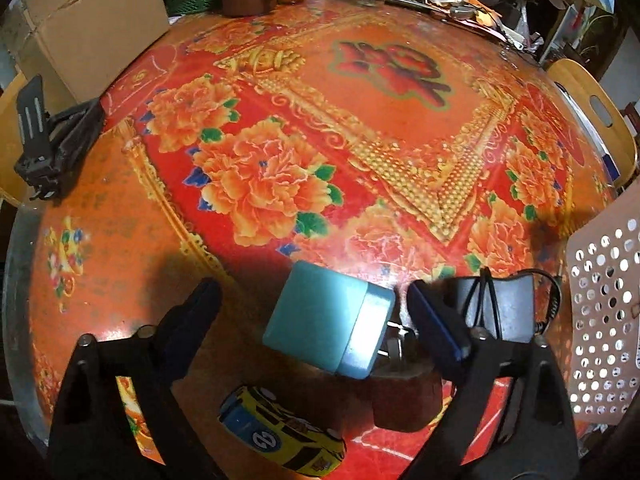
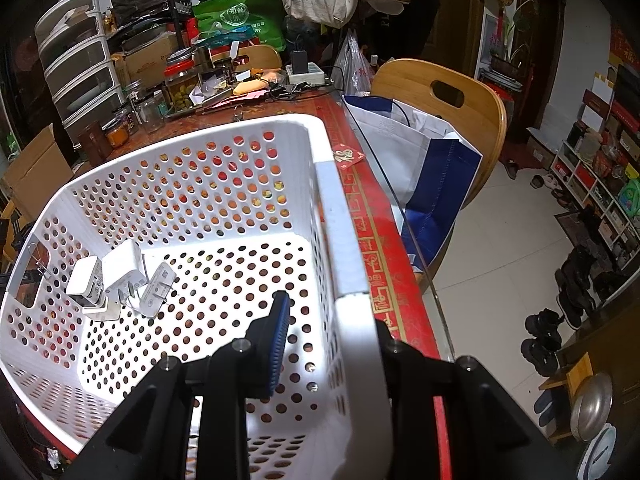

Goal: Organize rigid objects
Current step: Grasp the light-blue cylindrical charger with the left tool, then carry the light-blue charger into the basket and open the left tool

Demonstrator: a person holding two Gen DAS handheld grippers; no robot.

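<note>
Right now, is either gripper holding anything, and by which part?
The right gripper straddles the white basket's rim wall, apparently gripping it. The left gripper is open around the teal charger, not clamping it.

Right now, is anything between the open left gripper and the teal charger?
Nothing visible. The left gripper is open with the teal charger lying between its fingers. The yellow toy car sits nearer the camera, and a black adapter lies just beyond the right finger.
</note>
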